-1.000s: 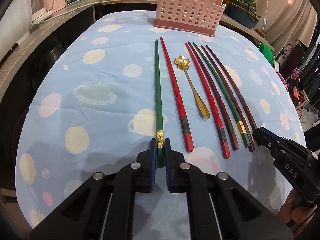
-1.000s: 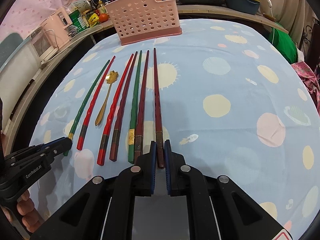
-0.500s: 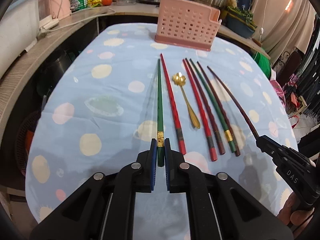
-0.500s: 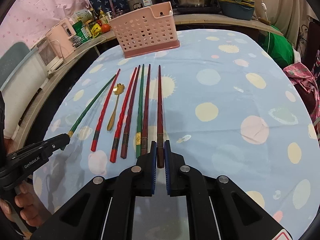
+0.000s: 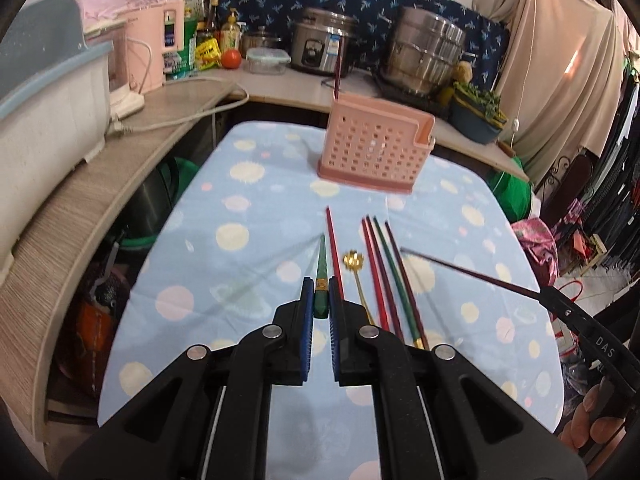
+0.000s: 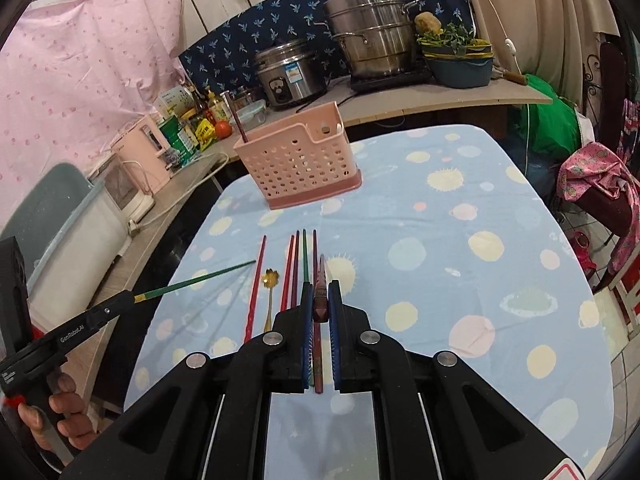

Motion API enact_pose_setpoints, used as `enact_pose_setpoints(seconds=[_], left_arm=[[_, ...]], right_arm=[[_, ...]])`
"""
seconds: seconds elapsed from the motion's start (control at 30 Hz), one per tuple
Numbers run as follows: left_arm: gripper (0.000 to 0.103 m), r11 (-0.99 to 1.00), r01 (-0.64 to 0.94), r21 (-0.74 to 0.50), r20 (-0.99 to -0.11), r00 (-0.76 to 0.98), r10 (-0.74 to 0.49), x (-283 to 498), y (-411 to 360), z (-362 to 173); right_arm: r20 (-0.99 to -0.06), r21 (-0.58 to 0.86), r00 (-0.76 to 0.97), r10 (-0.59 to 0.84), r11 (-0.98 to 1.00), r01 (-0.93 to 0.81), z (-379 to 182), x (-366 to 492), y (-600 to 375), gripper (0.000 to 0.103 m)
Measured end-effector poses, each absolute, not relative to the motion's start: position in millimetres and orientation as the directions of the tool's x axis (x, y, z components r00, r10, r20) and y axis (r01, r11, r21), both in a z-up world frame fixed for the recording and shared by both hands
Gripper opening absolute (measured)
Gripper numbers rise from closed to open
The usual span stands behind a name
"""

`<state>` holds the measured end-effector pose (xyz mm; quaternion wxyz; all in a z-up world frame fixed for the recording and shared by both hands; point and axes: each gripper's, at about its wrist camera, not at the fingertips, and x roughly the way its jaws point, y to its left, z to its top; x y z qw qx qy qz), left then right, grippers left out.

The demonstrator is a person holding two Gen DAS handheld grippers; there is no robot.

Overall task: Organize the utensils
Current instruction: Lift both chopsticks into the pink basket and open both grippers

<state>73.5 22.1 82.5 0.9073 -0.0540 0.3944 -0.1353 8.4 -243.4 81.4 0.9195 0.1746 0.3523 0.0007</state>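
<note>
Left wrist view first: the left gripper (image 5: pixel 320 312) is clamped on the thick end of a green chopstick (image 5: pixel 321 276), which juts forward off the cloth toward the pink basket (image 5: pixel 374 152). From the right wrist view, the right gripper (image 6: pixel 320 312) is clamped the same way on a dark red chopstick (image 6: pixel 321 284), its tip also aimed at the basket. Both sticks are in the air, well short of the basket, which stands at the far end of the table (image 5: pixel 248 208) with one dark chopstick already upright in its left corner.

Nearer than the basket, four chopsticks (image 5: pixel 384 276) and a gold spoon (image 5: pixel 354 264) lie in a row on the spotted cloth, running lengthwise toward it.

To do this carry well, I'd say each stick should be tipped nose-down only once it is over the basket's open top, so the tip clears the rim instead of catching in a side hole. Held by one end, a long stick can pivot in the pads, so a slow, steady swing looks wise, and going in one after the other would keep the two grippers from crowding the narrow opening.

A second ago both chopsticks lay flat in the row with the pads already closed on their ends. Since then both hands have risen, the row looks smaller and farther below, and the counter behind the basket has come into sight.
</note>
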Motion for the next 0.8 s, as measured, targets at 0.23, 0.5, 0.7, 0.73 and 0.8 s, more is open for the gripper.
enact_pose_setpoints(seconds=[0.23,0.5,0.7,0.73,0.8], left_arm=[[0.007,0.957,0.2,-0.209,-0.649,0.704,-0.289,94.4,20.4,117.4],[0.007,0.959,0.209,-0.194,-0.596,0.751,-0.284,133.1,6.6,159.2],[0.007,0.954,0.221,-0.202,-0.546,0.783,-0.297,157.5,-0.2,190.6],[0.007,0.954,0.222,-0.203,-0.537,0.789,-0.298,161.5,-1.5,196.3],[0.007,0.951,0.228,-0.208,-0.512,0.803,-0.305,170.5,-5.0,211.7]], right_arm=[[-0.595,0.31,0.798,0.1,0.944,0.113,114.9,22.8,-252.4,0.007],[-0.536,0.322,0.84,0.082,0.94,0.114,142.8,50.5,-267.2,0.007],[-0.481,0.328,0.874,0.069,0.939,0.106,169.5,75.6,-276.5,0.007],[-0.467,0.331,0.882,0.066,0.938,0.105,175.6,79.9,-278.5,0.007],[-0.432,0.337,0.9,0.055,0.936,0.104,190.2,90.5,-282.9,0.007]])
